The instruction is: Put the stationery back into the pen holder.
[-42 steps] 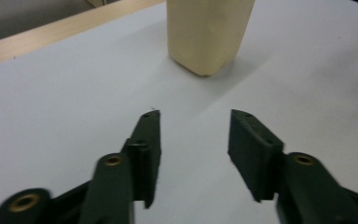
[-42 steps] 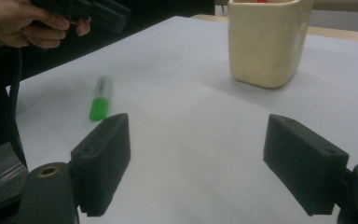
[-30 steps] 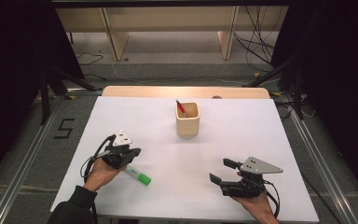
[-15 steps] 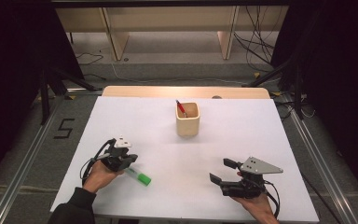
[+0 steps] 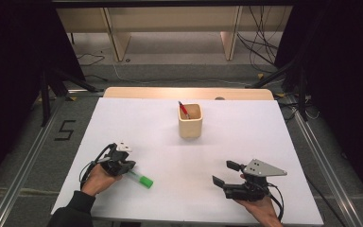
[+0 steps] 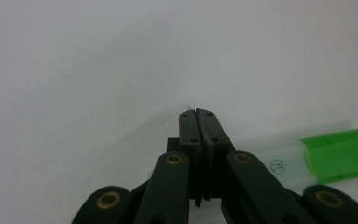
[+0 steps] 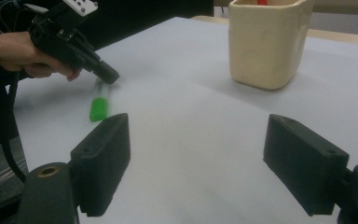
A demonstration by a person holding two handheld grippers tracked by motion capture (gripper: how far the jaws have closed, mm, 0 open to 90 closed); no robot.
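I am keeping my left claw pressed fully together, gripping nothing, its tips pointing down at the white table. The green-capped marker is lying just beside it. My right claw is gaping wide, empty, facing the cream cup.

The high view looks forward and down from above the person's edge of the counter, taking in its whole white top and the floor beyond. The left gripper view sits very close to the surface, facing down along its own fingers beside a green-capped marker. The right gripper view looks low and level across the counter toward a cream cup. All three share the marker; the high and right gripper views share the cup.
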